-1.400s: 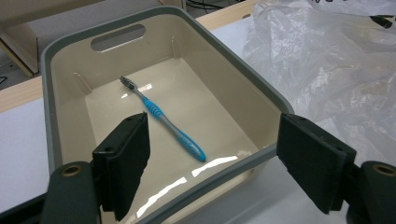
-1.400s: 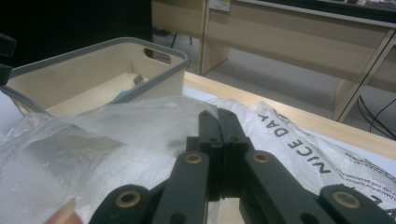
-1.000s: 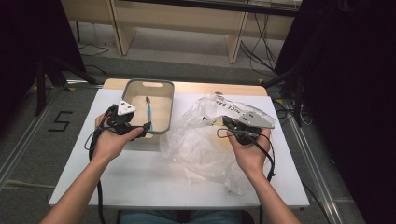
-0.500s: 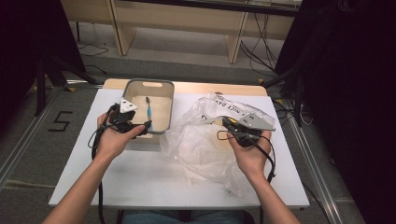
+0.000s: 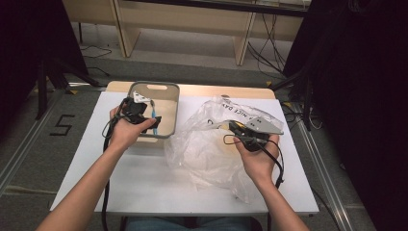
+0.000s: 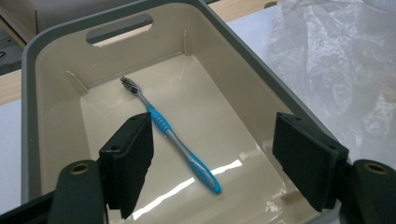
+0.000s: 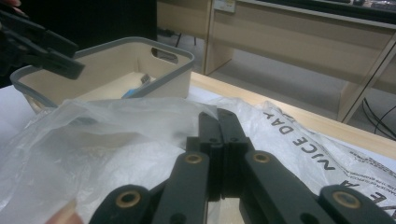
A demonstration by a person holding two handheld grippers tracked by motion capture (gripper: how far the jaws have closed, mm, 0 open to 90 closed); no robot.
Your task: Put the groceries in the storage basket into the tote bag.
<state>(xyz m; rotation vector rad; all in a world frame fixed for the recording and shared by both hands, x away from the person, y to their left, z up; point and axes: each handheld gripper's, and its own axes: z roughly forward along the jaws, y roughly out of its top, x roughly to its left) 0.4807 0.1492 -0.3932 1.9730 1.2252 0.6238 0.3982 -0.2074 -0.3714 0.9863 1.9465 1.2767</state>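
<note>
White bench under a dim room, with wooden shelving behind and cables on the floor. Landmark: the grey-rimmed bin at the bench's far left.

Toothbrush, blue and grey, lies flat on the bin's cream floor. Its long axis runs diagonally in the left gripper view: bristle head toward the handle-slot end wall, blue handle tip toward the near wall.

Left gripper hangs over the bin's near rim, jaws spread wide and empty. The brush lies below and ahead of them, its handle passing close to the left pad; the axis sits slanted to the line between the pads, neither square across nor along it. A descent with a slight wrist turn would likely be needed to pinch across the handle. This hand is clearly the nearer one.

Right gripper, well to the right of the bin, has its jaws closed flat together, apparently pinching the clear plastic bag spread beside the bin.
</note>
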